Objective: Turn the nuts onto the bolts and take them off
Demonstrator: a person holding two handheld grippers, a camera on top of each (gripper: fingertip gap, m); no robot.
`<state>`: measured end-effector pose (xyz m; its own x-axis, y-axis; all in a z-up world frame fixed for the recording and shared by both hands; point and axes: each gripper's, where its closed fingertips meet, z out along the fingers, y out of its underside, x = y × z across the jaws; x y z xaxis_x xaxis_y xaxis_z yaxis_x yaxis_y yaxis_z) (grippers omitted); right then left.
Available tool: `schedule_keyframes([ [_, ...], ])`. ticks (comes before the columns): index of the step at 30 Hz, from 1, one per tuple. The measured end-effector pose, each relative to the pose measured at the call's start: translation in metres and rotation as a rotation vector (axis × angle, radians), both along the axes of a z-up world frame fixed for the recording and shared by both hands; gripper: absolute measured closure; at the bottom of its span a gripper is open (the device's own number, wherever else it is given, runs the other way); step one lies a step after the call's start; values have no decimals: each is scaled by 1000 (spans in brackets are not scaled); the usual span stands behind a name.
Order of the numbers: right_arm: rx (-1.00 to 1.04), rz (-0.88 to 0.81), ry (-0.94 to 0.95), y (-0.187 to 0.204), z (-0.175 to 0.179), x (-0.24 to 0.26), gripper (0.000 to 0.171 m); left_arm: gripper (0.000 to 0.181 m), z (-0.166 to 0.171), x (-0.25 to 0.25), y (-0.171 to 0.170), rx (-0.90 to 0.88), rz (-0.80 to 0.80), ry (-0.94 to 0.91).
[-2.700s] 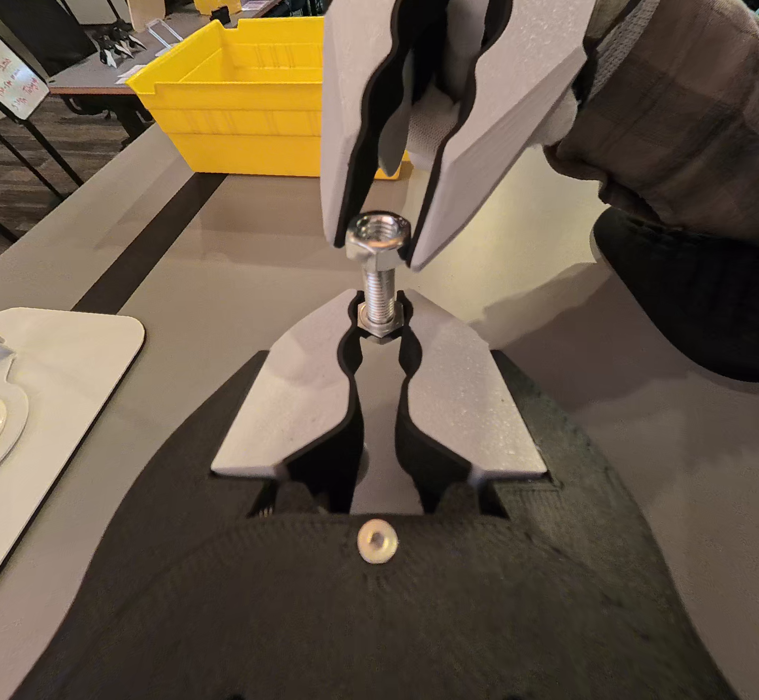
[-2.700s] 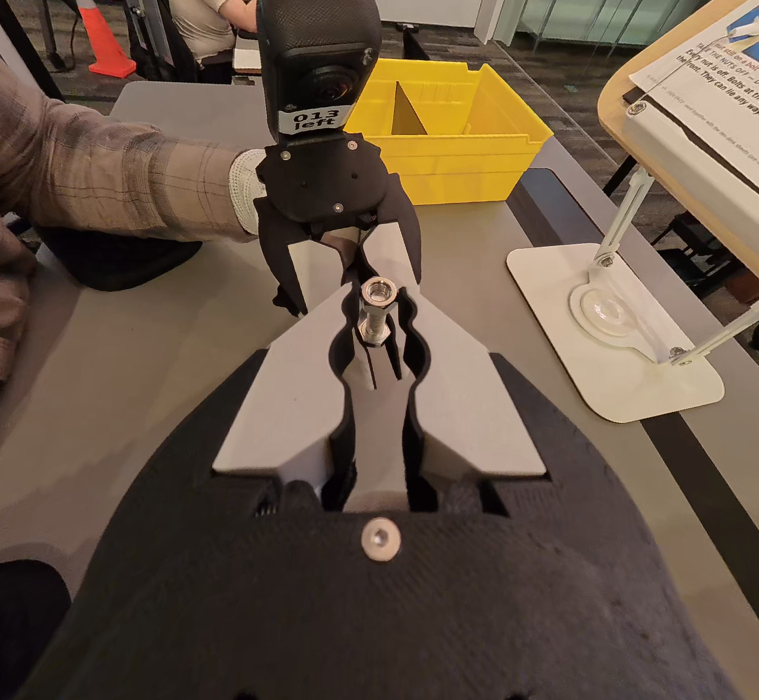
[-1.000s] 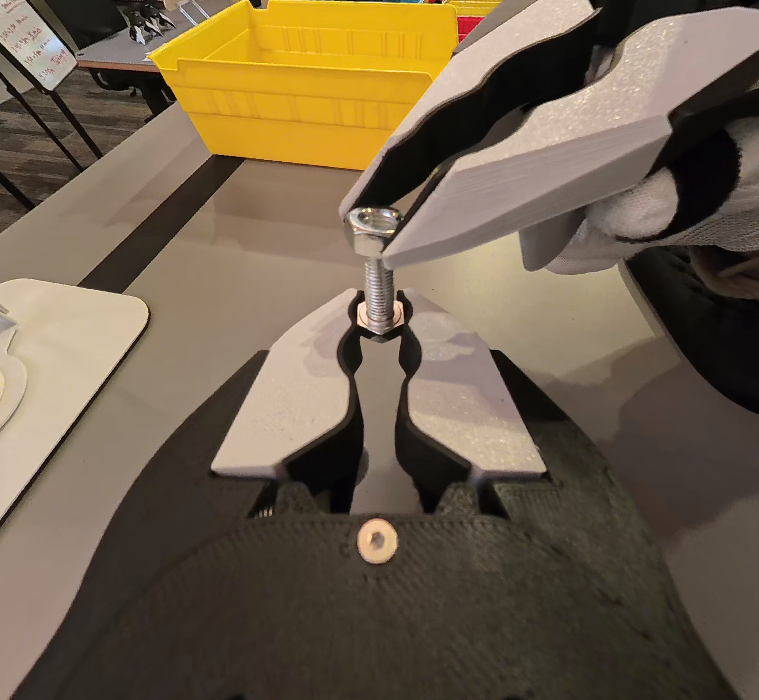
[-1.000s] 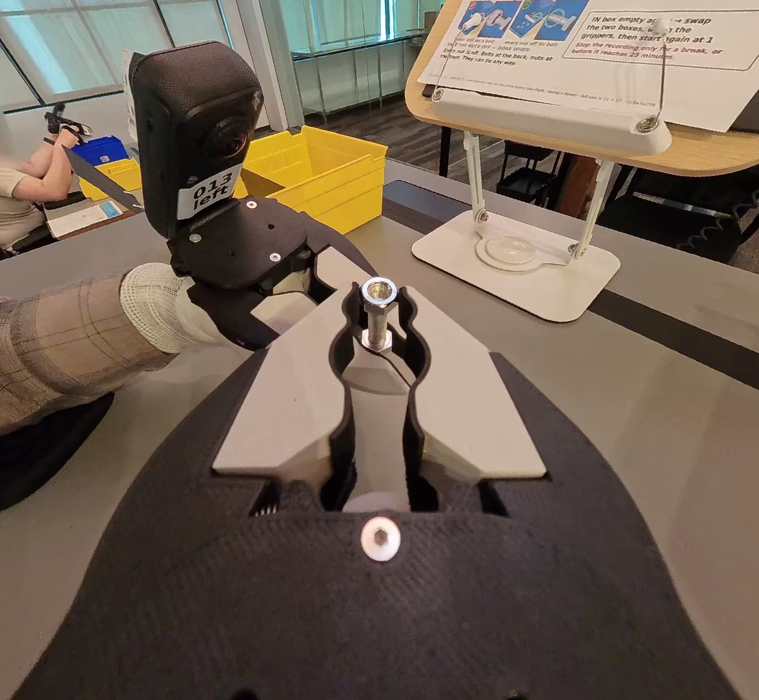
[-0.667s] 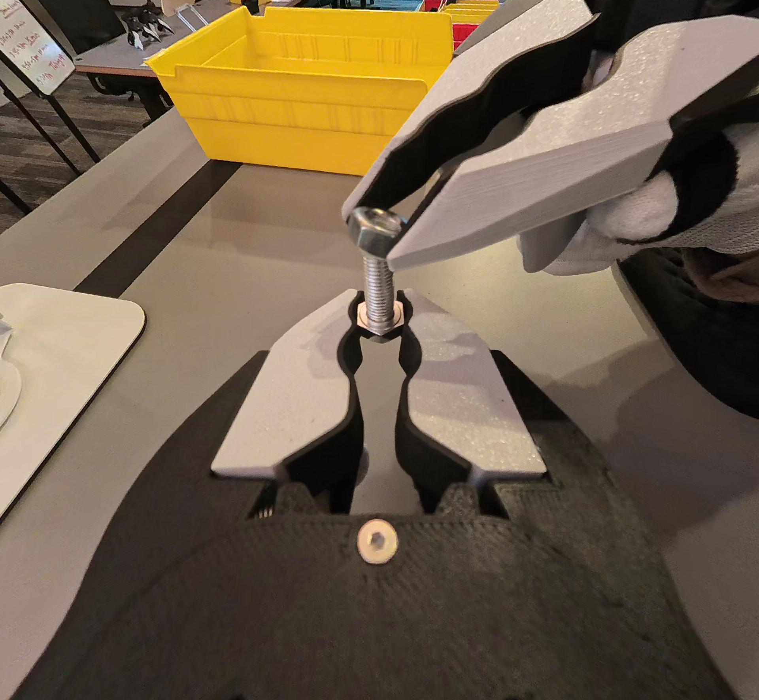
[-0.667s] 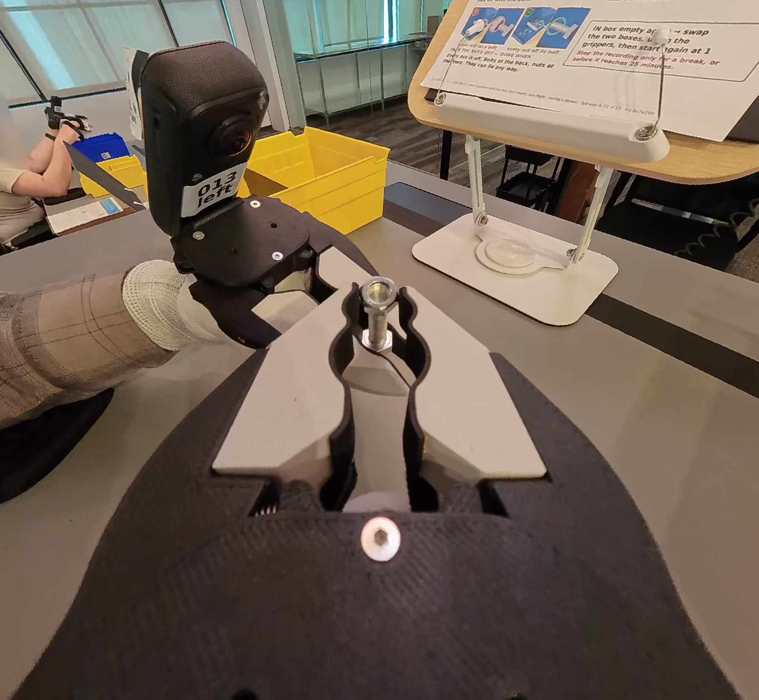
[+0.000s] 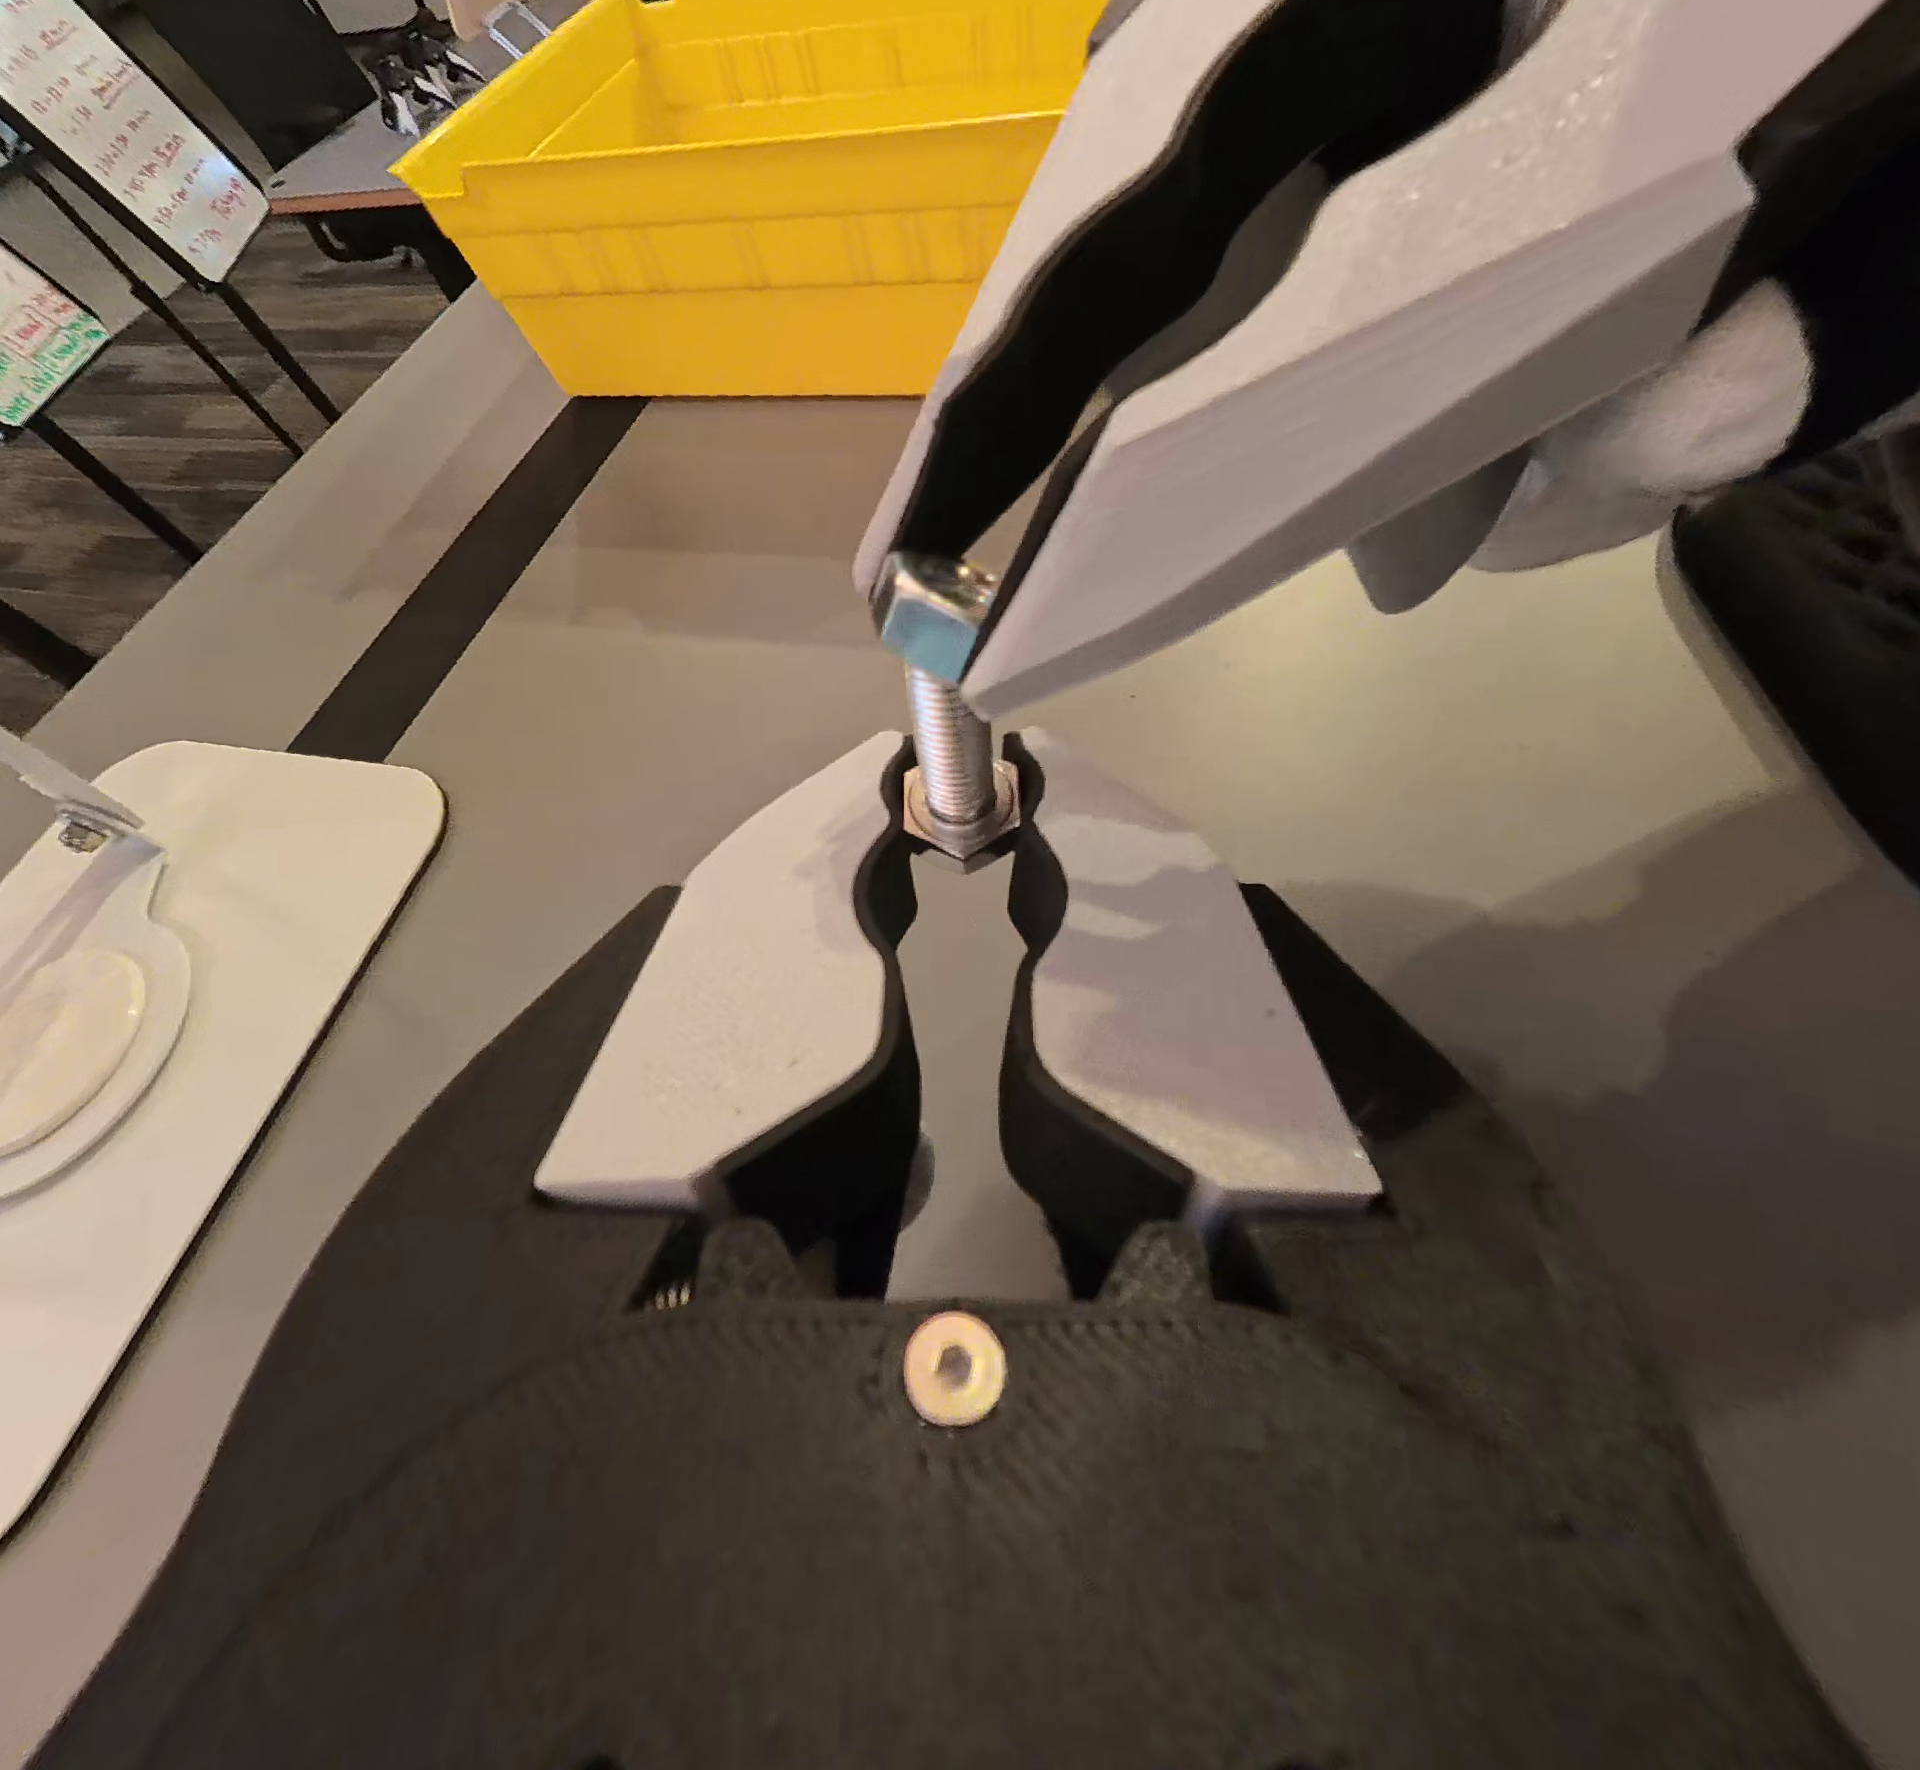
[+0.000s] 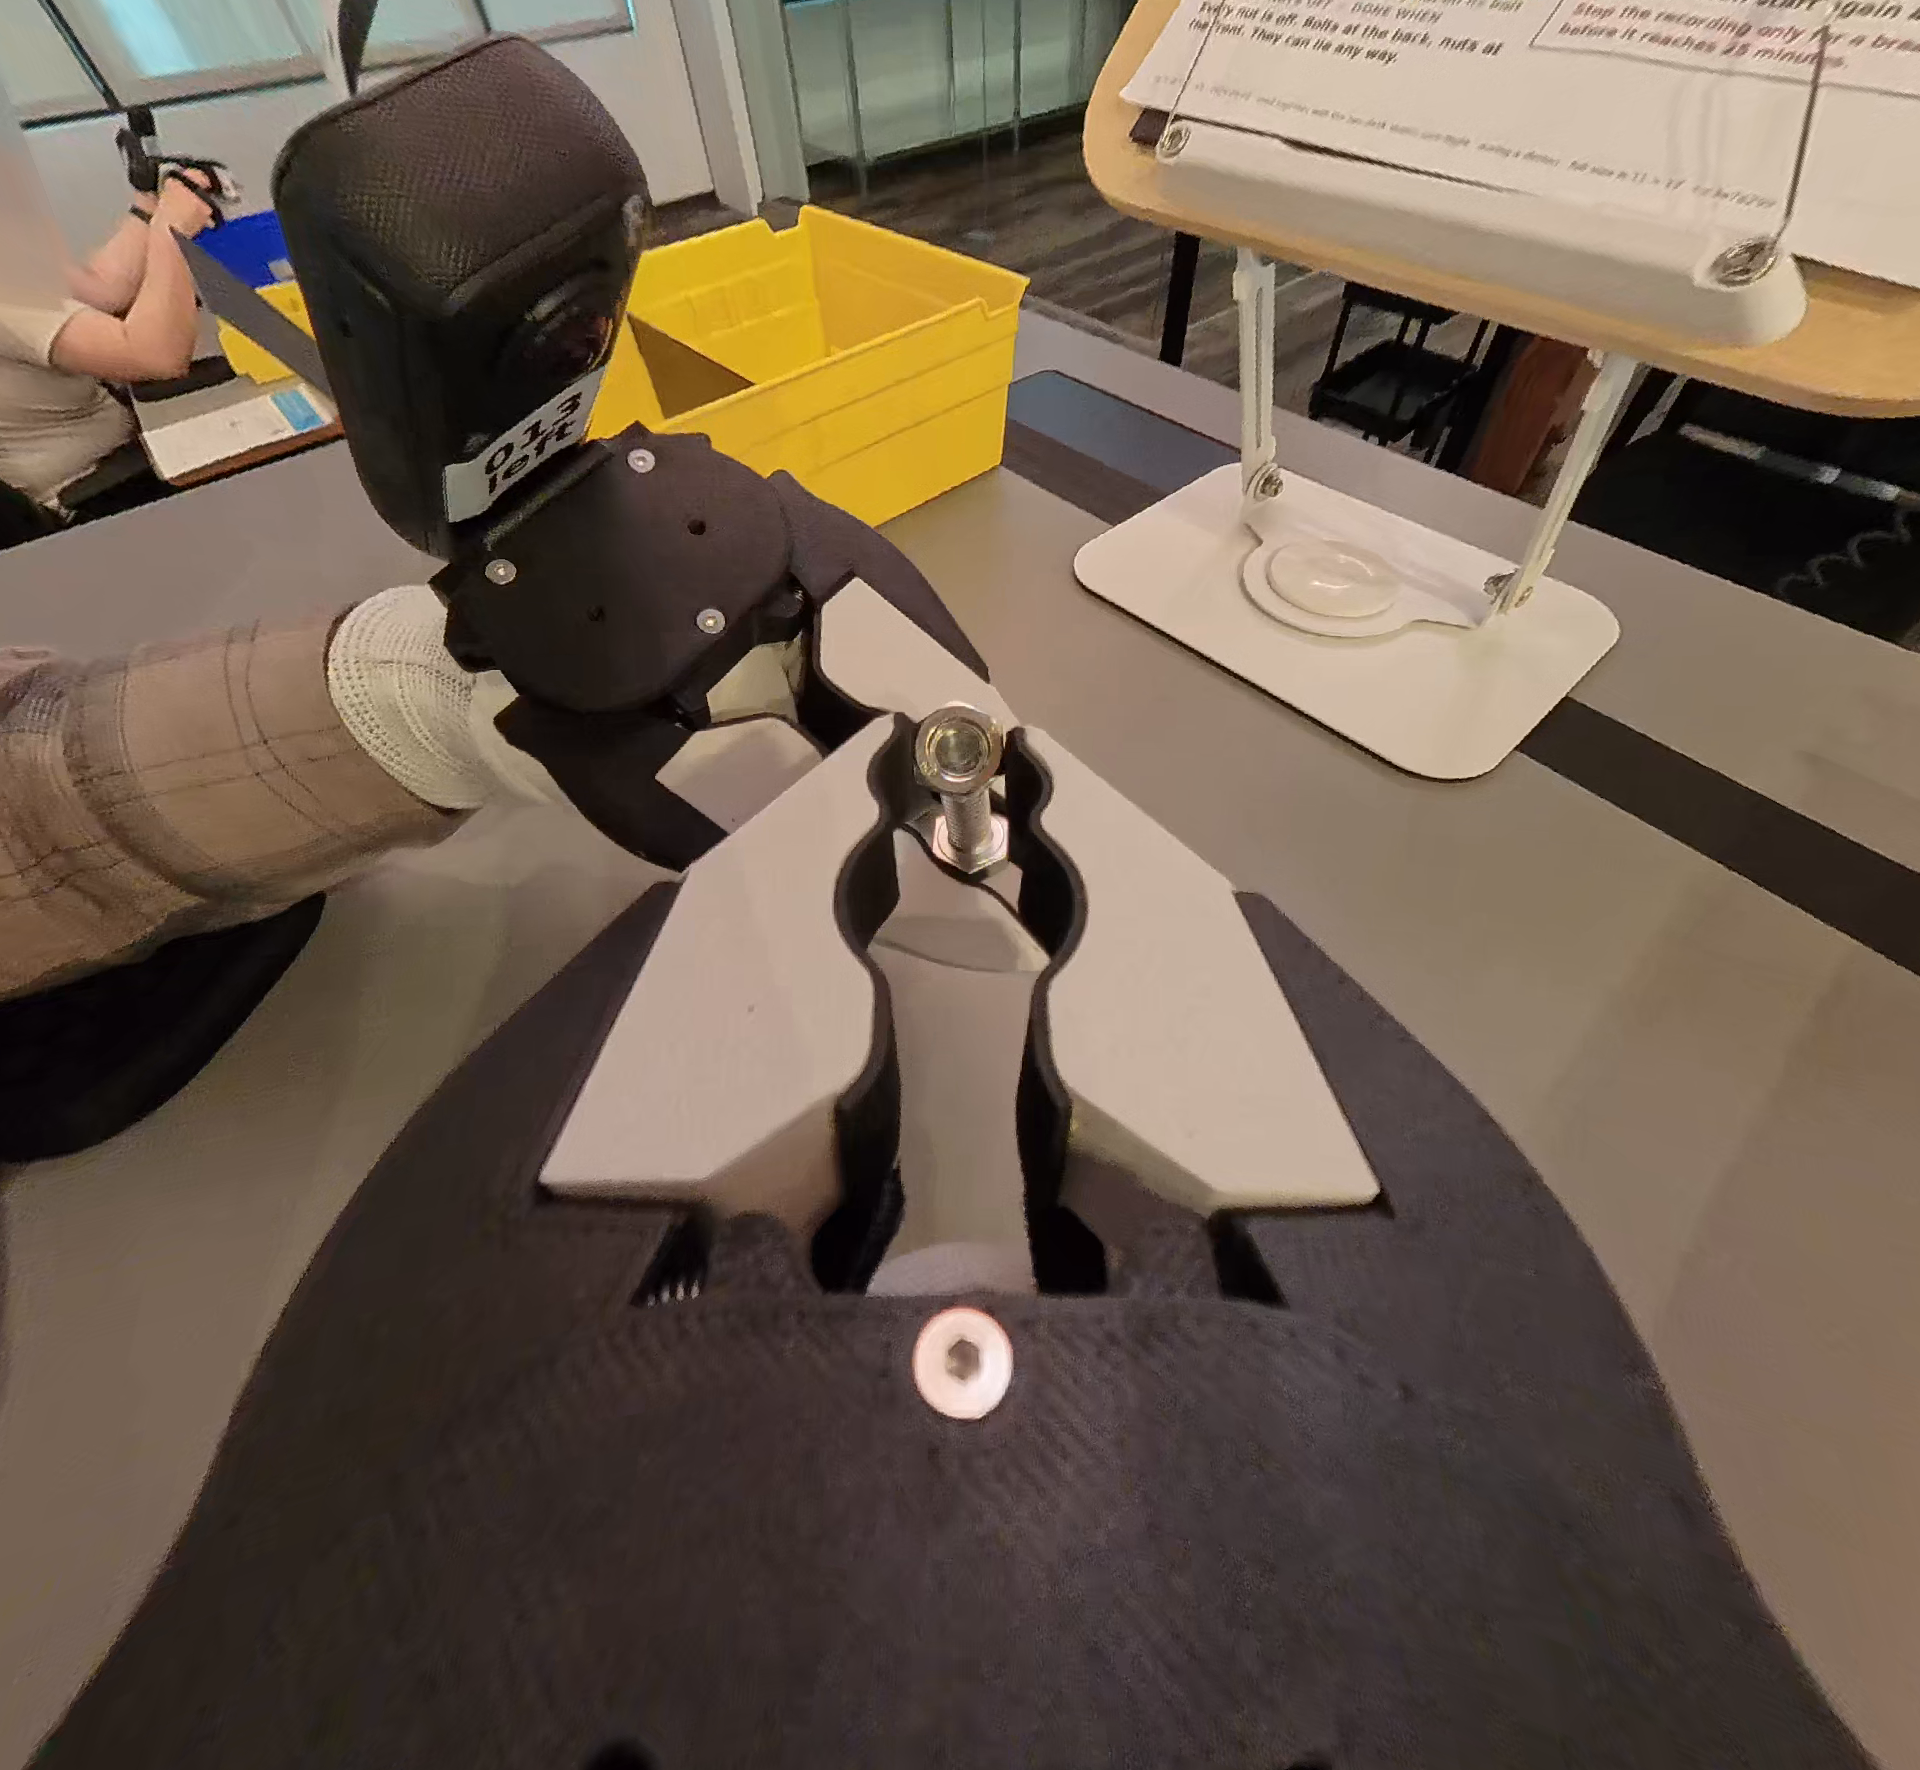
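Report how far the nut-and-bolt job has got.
Done: the silver threaded bolt and silver hex nut are joined and held above the grey table. In hand: left tongs grip the bolt's head, and right tongs grip the nut at the thread's tip. Left: the turning itself, on or off; a still doesn't show which way.

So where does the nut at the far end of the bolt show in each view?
Left wrist view: nut just above centre, pinched in the right gripper.
Right wrist view: nut just above centre, at its own fingertips.
Shared landmark: yellow bin.
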<state>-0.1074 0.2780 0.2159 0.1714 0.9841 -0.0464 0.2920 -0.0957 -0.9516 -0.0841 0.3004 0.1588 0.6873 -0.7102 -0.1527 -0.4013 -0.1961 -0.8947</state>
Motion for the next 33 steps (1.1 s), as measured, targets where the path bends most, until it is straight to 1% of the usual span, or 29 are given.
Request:
schedule_keyframes([
  [5,-7,40,-92,-2,-4,3,156,167,-3,2,-1,1,-9,20],
  [15,64,88,-250,-4,-8,6,156,167,-6,4,-1,7,-9,57],
  [17,77,105,-298,-4,-10,7,156,167,-9,3,0,19,-2,93],
  [25,158,156,-451,-5,-17,9,156,167,-15,5,-1,9,-6,118],
  [28,174,154,-466,-4,-17,8,156,167,-14,4,0,7,0,109],
  [33,146,150,-444,-2,-18,10,156,167,-15,4,0,2,0,102],
])
